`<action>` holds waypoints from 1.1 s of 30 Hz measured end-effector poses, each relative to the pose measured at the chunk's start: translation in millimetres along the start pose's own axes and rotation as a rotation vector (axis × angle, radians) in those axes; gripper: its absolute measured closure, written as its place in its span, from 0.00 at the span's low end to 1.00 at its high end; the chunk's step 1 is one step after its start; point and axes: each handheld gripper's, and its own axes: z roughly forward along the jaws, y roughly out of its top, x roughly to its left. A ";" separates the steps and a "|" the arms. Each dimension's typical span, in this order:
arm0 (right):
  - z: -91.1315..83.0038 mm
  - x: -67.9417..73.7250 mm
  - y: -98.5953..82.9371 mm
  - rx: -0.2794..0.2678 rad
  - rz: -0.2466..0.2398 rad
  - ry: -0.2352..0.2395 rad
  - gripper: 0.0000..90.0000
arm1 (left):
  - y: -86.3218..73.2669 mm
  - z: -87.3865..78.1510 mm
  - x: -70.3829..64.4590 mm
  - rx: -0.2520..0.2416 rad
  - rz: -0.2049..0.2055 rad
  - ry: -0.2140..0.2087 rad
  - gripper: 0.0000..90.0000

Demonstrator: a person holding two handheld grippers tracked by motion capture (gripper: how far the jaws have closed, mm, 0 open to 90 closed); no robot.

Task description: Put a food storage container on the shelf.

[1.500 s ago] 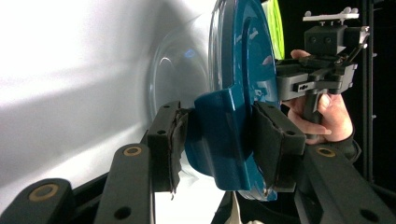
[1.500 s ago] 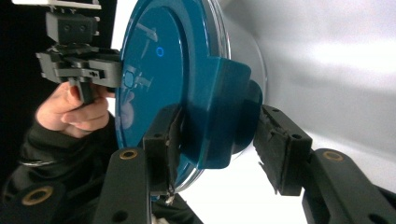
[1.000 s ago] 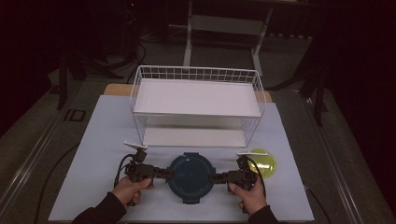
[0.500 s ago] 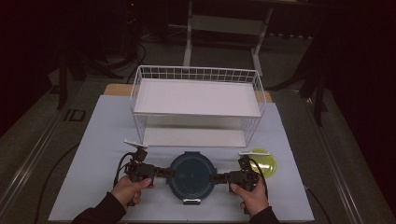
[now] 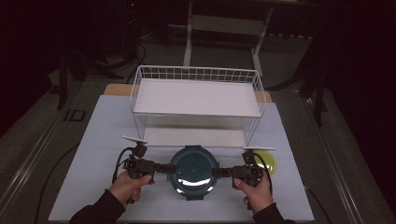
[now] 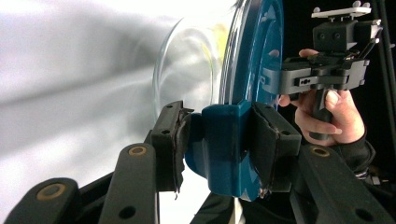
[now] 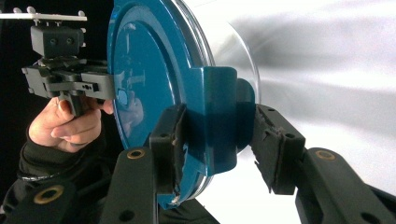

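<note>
A round container [image 5: 194, 171] with a dark teal lid and clear body sits at the near middle of the white tabletop [image 5: 102, 140], gripped from both sides. The left tool [image 5: 161, 168] has its jaws closed on the lid's left clasp, seen clamped on both faces in the left gripper view [image 6: 224, 149]. The right tool [image 5: 219, 171] straddles the opposite clasp [image 7: 219, 135]: one jaw presses the lid's face, the other stands slightly off the underside, so whether its grip is firm cannot be told. One container, two tools, two hands, one white wire rack [image 5: 196, 100] with two shelves, and one yellow-green plate [image 5: 268, 161] just right of the right tool. The rack's front stands just beyond the container; open tabletop lies to the left and along the near edge.
</note>
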 end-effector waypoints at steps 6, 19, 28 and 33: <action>-9.9 10.9 6.6 -0.014 -0.015 -0.007 0.61 | 7.2 -5.8 -12.2 -0.014 0.017 -0.006 0.63; -30.9 38.8 27.6 -0.069 -0.068 0.011 0.61 | 30.8 -24.5 -44.4 -0.049 0.079 0.011 0.63; -44.4 54.5 41.3 -0.088 -0.091 0.004 0.61 | 46.2 -33.2 -61.9 -0.072 0.105 0.001 0.63; -51.9 62.6 50.0 -0.102 -0.101 0.010 0.61 | 58.8 -38.9 -73.9 -0.077 0.130 0.005 0.63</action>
